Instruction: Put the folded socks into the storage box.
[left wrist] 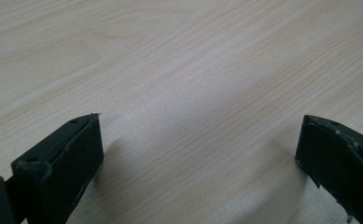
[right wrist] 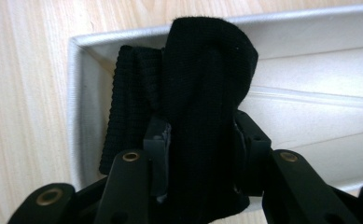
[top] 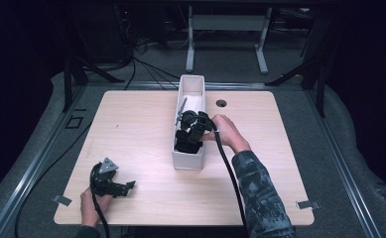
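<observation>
A long white bin (top: 188, 161) stands lengthwise at the middle of the table. My right gripper (top: 189, 136) reaches into its near end, shut on a folded black sock (right wrist: 207, 84). In the right gripper view the sock (right wrist: 207, 84) stands between the jaws, above the bin's corner (right wrist: 79, 51), with a second black ribbed piece (right wrist: 130, 93) lying behind it against the end wall. My left gripper (top: 126, 187) rests at the table's near left, open. Its two fingers (left wrist: 62, 154) frame bare wood in the left gripper view.
The light wood table (top: 131, 134) has a round cable hole (top: 221, 103) near its far edge. A grey strip (top: 180, 110) leans at the bin's left rim. Metal clips (top: 61, 200) mark the near corners. A white frame (top: 227, 29) stands beyond the table.
</observation>
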A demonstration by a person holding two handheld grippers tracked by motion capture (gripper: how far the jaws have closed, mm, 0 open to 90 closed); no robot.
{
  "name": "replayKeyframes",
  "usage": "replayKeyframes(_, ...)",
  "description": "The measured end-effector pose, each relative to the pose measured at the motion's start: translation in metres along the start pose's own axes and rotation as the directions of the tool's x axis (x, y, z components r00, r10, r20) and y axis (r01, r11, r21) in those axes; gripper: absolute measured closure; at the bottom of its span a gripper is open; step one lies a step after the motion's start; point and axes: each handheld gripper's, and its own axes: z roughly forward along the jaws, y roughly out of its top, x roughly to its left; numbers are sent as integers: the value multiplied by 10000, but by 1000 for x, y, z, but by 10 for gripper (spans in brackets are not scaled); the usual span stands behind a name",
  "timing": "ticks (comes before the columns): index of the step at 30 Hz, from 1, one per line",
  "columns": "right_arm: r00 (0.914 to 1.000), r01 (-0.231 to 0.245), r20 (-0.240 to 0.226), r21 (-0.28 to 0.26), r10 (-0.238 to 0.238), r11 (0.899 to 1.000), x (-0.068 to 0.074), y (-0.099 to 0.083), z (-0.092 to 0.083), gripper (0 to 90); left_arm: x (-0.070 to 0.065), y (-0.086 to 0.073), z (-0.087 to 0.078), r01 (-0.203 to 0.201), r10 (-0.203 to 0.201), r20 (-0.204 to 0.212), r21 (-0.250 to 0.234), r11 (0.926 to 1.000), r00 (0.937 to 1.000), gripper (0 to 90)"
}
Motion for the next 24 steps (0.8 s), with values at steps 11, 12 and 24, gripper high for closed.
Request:
replayKeyframes(11,9999,-107,9,240,107,9997,2,1,18,597,0,0,0,2,-2,1,-3,10000,10000,5)
replayKeyframes(12,9999,-104,10,285,104,9995,2,2,19,594,0,0,0,0,0,1,-1,10000,10000,5)
replayKeyframes(24,9973,-685,-229,398,694,9969,2,0,21,462,0,0,0,-2,2,0,-1,10000,10000,5)
